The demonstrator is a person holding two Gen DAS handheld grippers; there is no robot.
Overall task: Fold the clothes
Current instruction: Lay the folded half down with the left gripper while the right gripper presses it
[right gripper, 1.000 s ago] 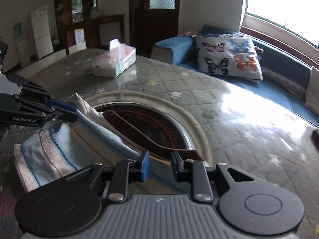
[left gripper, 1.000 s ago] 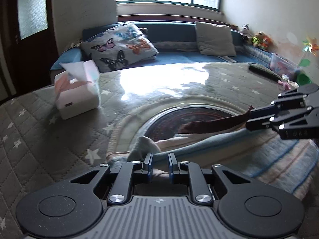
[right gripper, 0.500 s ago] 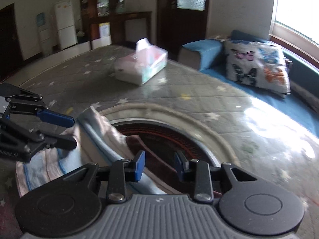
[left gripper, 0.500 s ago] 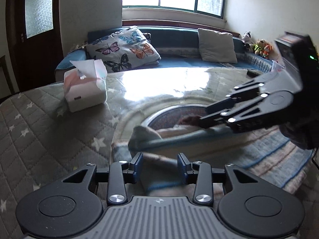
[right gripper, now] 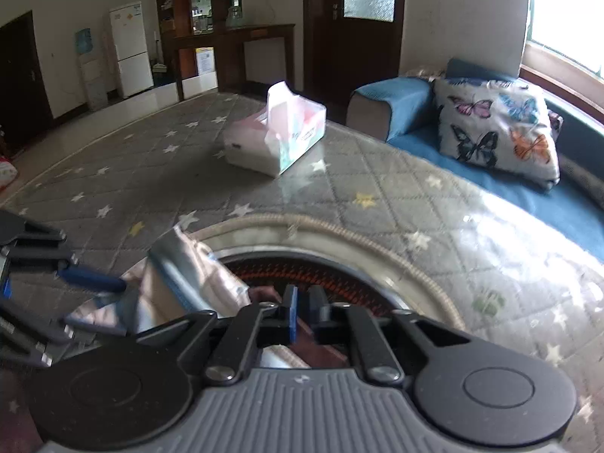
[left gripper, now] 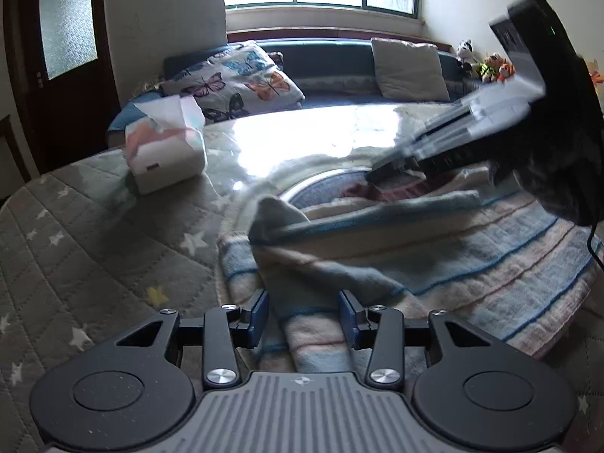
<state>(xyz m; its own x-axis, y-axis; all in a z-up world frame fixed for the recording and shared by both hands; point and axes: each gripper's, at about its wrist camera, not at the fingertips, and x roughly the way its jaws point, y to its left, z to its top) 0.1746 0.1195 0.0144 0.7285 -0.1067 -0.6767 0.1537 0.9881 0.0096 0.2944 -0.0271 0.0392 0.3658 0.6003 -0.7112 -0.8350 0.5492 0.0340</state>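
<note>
Striped towel (left gripper: 434,249) lying part-folded on quilted table (left gripper: 94,256), over the round inset (right gripper: 339,271); left gripper (left gripper: 304,313) spread wide, straddling a towel ridge, not pinching. Right gripper (right gripper: 302,311) nearly pressed together over a brown cloth (right gripper: 264,294); grip on it cannot be told. Left view alone: right gripper blurred above towel's far edge. Right view alone: left fingers (right gripper: 90,281) beside raised towel corner; tissue box (right gripper: 275,143) beyond.

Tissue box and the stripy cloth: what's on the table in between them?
Nothing stands there. In the left wrist view, only bare star-patterned quilted table cover lies between the tissue box and the striped cloth; the right wrist view agrees.
</note>
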